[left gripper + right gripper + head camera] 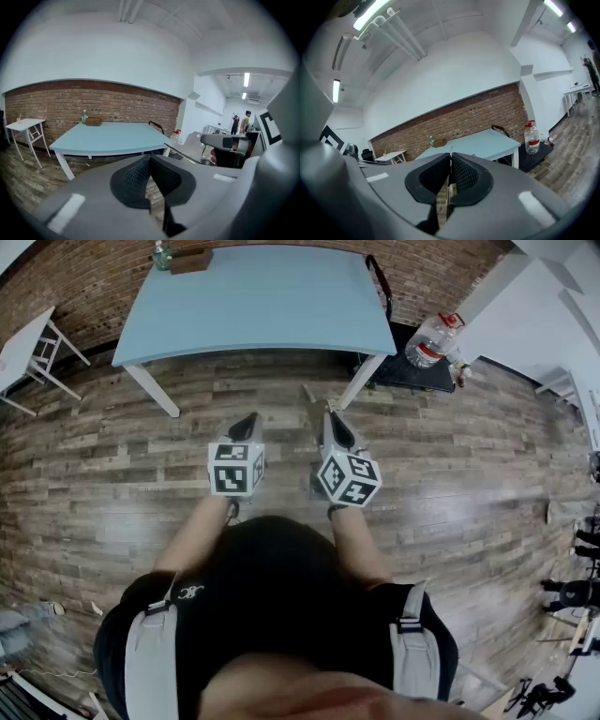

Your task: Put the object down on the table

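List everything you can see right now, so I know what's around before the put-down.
table: one, light blue, straight ahead by the brick wall
bottle: one, clear greenish, table's far left corner
box: one, brown, beside the bottle
side table: one, white, far left
water jug: one, clear with red cap, right of the table
platform: one, black, under the jug
chair: one, black, behind the table's right end
floor: wood planks, brown-grey
thin strip: one, pale, pinched in the right gripper; what it is I cannot tell
left gripper: grey, shut, empty
right gripper: grey, shut on the thin strip
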Available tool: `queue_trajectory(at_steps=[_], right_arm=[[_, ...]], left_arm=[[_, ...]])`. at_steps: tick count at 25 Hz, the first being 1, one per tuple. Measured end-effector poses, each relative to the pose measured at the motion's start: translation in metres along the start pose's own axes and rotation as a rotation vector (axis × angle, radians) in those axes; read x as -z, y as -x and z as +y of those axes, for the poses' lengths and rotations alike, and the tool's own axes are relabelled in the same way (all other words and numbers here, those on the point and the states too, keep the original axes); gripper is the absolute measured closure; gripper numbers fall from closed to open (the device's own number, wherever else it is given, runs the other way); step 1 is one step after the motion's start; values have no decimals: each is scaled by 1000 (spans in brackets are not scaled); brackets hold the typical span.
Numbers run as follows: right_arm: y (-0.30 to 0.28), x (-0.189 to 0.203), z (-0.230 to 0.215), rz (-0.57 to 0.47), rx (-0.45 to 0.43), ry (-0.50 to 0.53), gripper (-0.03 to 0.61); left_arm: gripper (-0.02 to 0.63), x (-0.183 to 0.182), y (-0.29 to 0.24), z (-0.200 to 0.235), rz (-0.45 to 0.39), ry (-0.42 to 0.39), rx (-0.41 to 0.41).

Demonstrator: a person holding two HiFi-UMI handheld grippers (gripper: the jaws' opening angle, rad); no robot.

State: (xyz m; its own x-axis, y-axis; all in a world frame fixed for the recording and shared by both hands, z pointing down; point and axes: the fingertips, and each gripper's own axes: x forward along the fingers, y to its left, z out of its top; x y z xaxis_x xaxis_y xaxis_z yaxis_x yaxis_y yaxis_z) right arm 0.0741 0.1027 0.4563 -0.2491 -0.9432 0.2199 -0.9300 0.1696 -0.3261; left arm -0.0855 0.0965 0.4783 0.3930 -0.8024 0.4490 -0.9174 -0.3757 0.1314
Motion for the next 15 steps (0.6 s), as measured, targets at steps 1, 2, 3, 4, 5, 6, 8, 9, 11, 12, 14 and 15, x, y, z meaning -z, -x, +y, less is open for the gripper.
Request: queue_trajectory(at_steps=[1,2,3,4,5,6,8,9,11,12,14,15], right_arm=[[0,-1,-2,0,-1,0,546],[-1,-2,-3,-1,-1,1,546],[-1,-3,-5,-4,-2,2,546],[-2,-6,-6,-8,-3,4,546],[-2,-8,-7,-11,-4,7,546],[-2,-10,-8,-13,-5,11,546],[0,-11,-10,-12,-7,19,548],[1,-11,-12,-11,-7,22,548],[2,-11,-18,-6,-3,20,548],[3,-11,-21,-4,3,15,546],[4,-10,-28,-5,18,6,546],[4,-10,-30,-6,26,6,546]], left_arm=[[615,-1,-1,-2,-1,-2,1],[615,-2,-3,-4,-2,-5,2],[615,-5,-5,-6,-5,-8,4],[615,-7,-7,-8,-9,-11,5],[615,-10,-8,-10,-12,-14,7],[615,-12,-10,-12,-14,-15,10],[615,-14,-12,-17,-13,-16,14],[615,-13,-14,-20,-10,-17,17],[615,-10,-17,-27,-2,-19,22],[615,-8,-19,-30,3,-19,24],[615,-6,-21,-34,8,-17,28],[615,-5,-21,-35,7,-15,28]])
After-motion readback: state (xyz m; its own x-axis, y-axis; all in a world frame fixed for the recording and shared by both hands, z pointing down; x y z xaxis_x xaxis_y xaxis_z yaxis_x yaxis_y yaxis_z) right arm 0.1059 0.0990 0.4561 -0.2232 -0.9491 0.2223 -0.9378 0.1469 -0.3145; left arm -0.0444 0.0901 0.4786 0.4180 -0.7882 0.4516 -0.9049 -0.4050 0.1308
